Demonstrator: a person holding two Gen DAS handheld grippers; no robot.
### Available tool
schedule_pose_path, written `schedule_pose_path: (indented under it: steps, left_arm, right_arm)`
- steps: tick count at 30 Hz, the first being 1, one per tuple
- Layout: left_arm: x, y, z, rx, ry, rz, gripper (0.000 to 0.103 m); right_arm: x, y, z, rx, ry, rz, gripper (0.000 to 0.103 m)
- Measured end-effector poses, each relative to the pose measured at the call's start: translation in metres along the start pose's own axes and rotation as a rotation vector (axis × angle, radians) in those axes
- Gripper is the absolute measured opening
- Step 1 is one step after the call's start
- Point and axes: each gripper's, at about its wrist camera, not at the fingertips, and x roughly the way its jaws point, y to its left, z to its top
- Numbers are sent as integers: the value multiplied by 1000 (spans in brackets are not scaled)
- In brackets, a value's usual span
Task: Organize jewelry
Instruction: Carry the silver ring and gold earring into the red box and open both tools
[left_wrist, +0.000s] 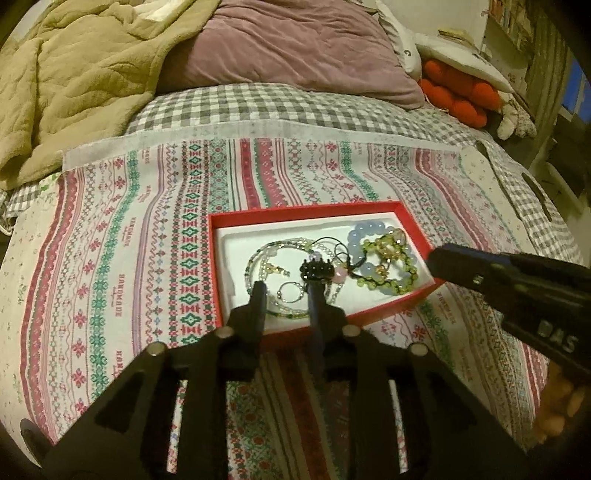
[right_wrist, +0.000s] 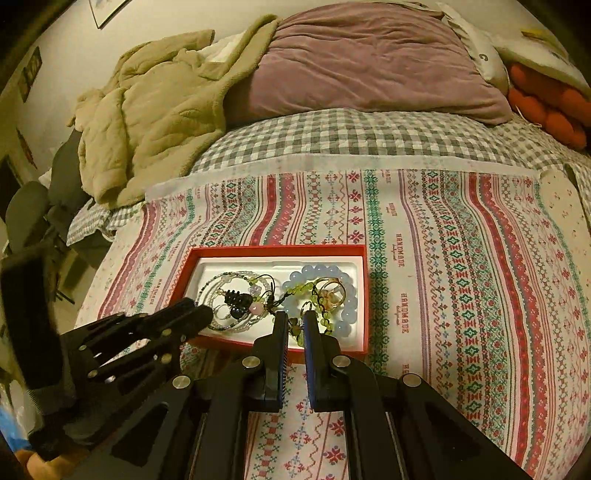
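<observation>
Bedroom, dim yellow light

A bed (right_wrist: 332, 136) with a grey check sheet carries a striped patterned cloth (right_wrist: 461, 258), a tan blanket (right_wrist: 147, 122), a mauve pillow (right_wrist: 369, 62) and a red cushion (left_wrist: 458, 92); a framed picture (right_wrist: 107, 11) hangs on the pale wall.

Checked bed (left_wrist: 280, 99), patterned cloth (left_wrist: 147, 229), red box (left_wrist: 295, 213), beige blanket (left_wrist: 74, 74), mauve pillow (left_wrist: 288, 44)

I am working in a home bedroom: I am leaning over a bed with a grey-and-white checked sheet (right_wrist: 332, 133), a rumpled beige quilted blanket (right_wrist: 155, 110), a mauve velvety pillow (right_wrist: 369, 55) and a striped embroidered-pattern cloth (right_wrist: 461, 258).
</observation>
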Motion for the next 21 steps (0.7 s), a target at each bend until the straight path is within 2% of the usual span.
schedule_pose_path:
  steps: [5, 9, 15, 17, 21]
  left_arm:
    - [-12, 2, -4, 11, -8, 1, 28]
    - [-18, 7, -7, 5, -8, 5, 36]
    - [-19, 13, -12, -8, 9, 20, 40]
    - [-19, 14, -13, -8, 15, 28, 44]
    - [-21, 15, -15, -11, 27, 46, 60]
  right_arm:
    - [6, -3, 3, 13, 5, -7, 8]
    - [12, -6, 7, 20, 10, -10, 8]
    - [21, -6, 11, 27, 14, -7, 9]
    - [23, -6, 11, 28, 16, -3, 11]
    - [24, -6, 12, 23, 37, 0, 17]
